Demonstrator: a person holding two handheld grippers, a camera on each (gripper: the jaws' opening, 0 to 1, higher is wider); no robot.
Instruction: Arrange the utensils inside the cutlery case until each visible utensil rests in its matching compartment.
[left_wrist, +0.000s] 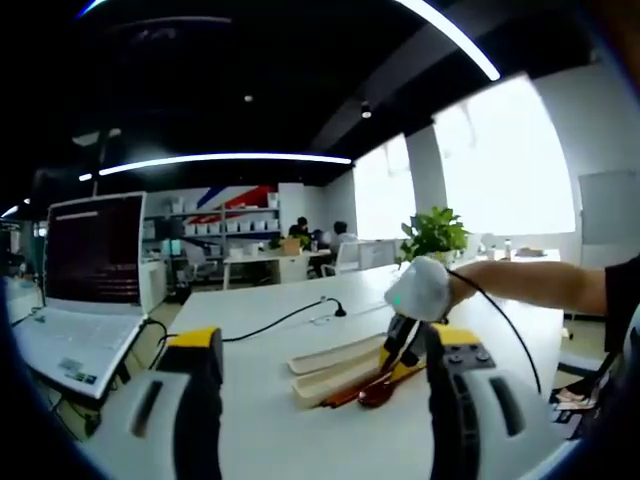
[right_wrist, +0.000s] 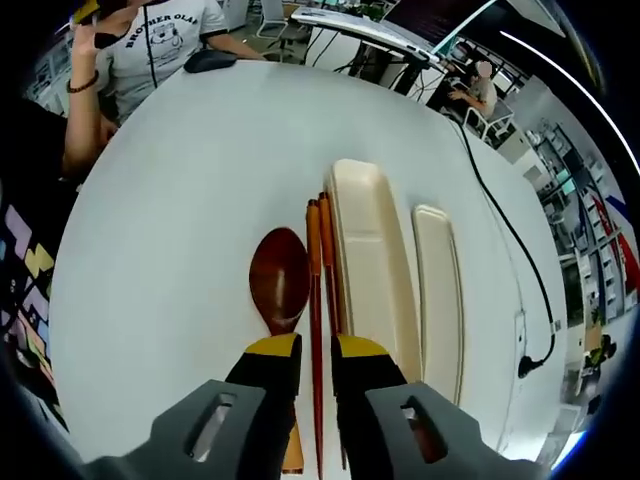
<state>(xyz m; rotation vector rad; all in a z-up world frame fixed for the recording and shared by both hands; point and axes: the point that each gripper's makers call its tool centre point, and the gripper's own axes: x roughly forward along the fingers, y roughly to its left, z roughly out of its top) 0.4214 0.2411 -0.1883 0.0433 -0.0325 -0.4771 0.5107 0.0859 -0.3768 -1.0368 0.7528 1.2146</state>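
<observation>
Right gripper view looks down on the cutlery case (right_wrist: 370, 260), a long cream tray lying open on the white table (right_wrist: 180, 220), with its narrower cream lid (right_wrist: 438, 290) flat beside it, on the side nearer the black cable (right_wrist: 500, 210). Neither holds any utensil. On the tray's other side two orange-brown chopsticks (right_wrist: 316, 300) lie parallel to it, the nearer one against its wall. Beyond them rests a dark wooden spoon (right_wrist: 279, 280), bowl up. The right gripper (right_wrist: 316, 375) stands over the chopstick ends, its yellow-tipped jaws set narrowly apart with one chopstick running between them; whether they pinch it I cannot tell. A person in a grey printed shirt (right_wrist: 160, 35) sits at the table's far edge.

Left gripper view shows the left gripper (left_wrist: 320, 400) with jaws spread wide, holding nothing, well back from the case. A laptop (left_wrist: 85, 290) stands open near the table's edge and a potted plant (left_wrist: 435, 235) at the far end.
</observation>
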